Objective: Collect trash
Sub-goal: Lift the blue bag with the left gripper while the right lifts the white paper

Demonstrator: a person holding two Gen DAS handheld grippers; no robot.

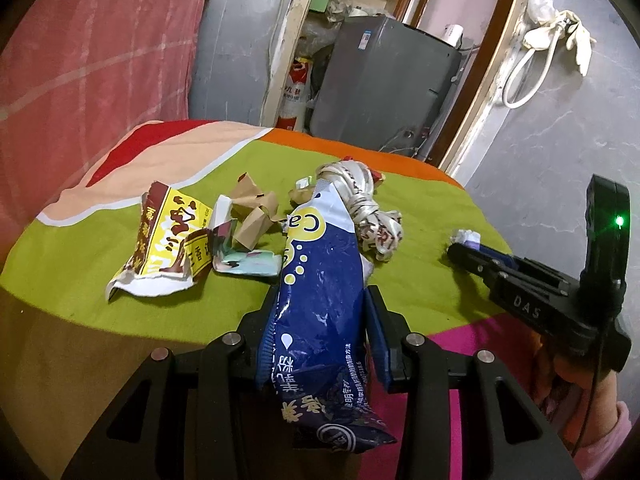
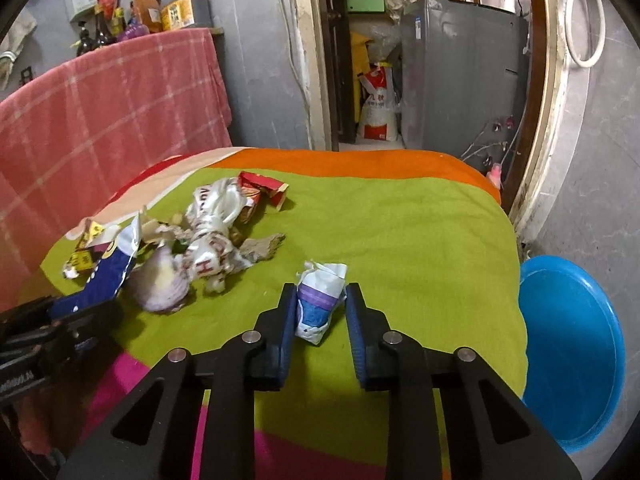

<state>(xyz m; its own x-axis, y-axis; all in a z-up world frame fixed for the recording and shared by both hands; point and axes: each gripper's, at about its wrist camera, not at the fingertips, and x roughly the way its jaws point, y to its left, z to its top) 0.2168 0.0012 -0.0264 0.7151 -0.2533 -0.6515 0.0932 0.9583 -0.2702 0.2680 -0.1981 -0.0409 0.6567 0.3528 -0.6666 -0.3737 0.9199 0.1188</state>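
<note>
My left gripper (image 1: 320, 300) is shut on a blue snack bag (image 1: 320, 280), held just above the green cloth; the bag also shows at the left of the right wrist view (image 2: 108, 276). My right gripper (image 2: 320, 300) has its jaws around a small crumpled white and purple wrapper (image 2: 318, 304) lying on the cloth; the left finger touches it and a narrow gap shows at the right finger. That gripper also shows in the left wrist view (image 1: 464, 244) with the wrapper at its tip. More trash lies on the cloth: a yellow and brown wrapper (image 1: 168, 236), brown paper scraps (image 1: 256, 212), a knotted white bag (image 2: 212, 240), a red wrapper (image 2: 264, 188).
The table is covered with a green, orange and pink cloth (image 2: 400, 232). A blue plastic basin (image 2: 572, 348) stands on the floor at the right. A pale purple onion-like lump (image 2: 162, 284) lies near the trash. A pink plaid cloth (image 2: 100, 108) hangs behind, and a grey appliance (image 2: 460, 68) fills the doorway.
</note>
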